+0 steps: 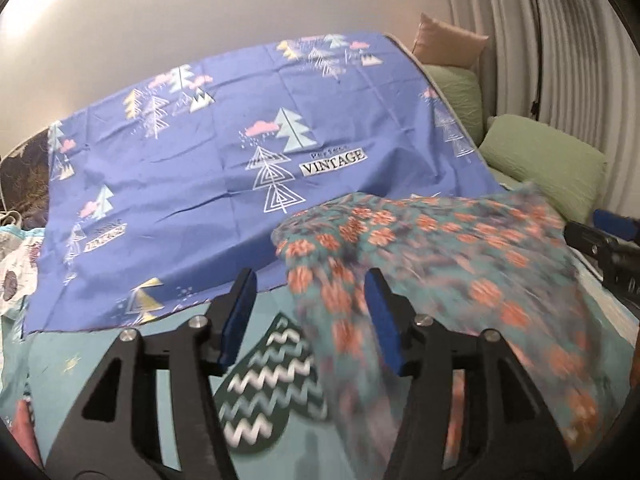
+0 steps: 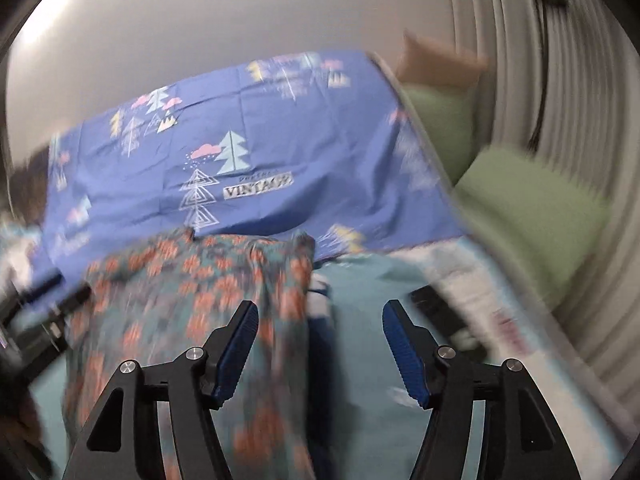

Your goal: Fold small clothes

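Note:
A small teal garment with orange flower print lies rumpled on the bed, blurred by motion. In the left wrist view my left gripper is open, its jaws wide apart, and the garment's left edge hangs between the blue pads. My right gripper shows at the far right edge of that view. In the right wrist view my right gripper is open, the garment lies under and left of its left finger, and my left gripper is at the left edge.
A blue cloth with tree prints and a "VINTAGE" label is spread over the bed behind the garment. A teal bedsheet lies beneath. Green pillows and a tan one sit at the right by a ribbed wall.

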Demonstrator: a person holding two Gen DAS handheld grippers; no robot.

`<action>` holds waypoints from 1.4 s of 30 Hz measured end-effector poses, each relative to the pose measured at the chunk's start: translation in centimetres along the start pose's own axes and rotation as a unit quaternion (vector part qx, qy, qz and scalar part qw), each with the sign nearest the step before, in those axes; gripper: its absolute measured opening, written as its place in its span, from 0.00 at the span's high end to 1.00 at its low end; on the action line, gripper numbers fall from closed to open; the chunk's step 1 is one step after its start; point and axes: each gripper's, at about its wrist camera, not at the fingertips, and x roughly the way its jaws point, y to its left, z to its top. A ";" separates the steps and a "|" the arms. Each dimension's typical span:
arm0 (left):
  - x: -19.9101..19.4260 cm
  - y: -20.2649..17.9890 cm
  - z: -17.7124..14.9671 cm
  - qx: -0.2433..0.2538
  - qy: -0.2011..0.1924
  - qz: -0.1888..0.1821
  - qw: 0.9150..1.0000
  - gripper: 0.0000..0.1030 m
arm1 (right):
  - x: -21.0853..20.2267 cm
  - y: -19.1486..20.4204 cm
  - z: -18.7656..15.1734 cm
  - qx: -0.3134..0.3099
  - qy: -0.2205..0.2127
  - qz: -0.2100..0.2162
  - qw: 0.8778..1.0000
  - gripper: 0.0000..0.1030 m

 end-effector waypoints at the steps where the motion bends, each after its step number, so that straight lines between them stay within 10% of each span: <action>1: -1.5 -0.2 -0.2 0.000 -0.008 -0.007 1.000 0.30 | -2.1 0.5 -0.6 -0.016 -0.013 -0.016 1.000 0.35; 11: -20.9 -2.2 -5.7 -0.019 -0.054 -0.049 0.997 0.06 | -21.8 2.7 -7.4 -0.007 -0.068 0.005 0.998 0.25; 19: -31.5 -2.2 -10.5 -0.008 -0.058 0.012 0.998 0.02 | -31.9 4.5 -11.0 -0.004 -0.071 0.000 0.997 0.15; 42: -42.6 0.5 -17.2 -0.043 -0.061 0.055 0.996 0.01 | -43.8 7.5 -18.1 -0.001 -0.071 0.005 0.997 0.12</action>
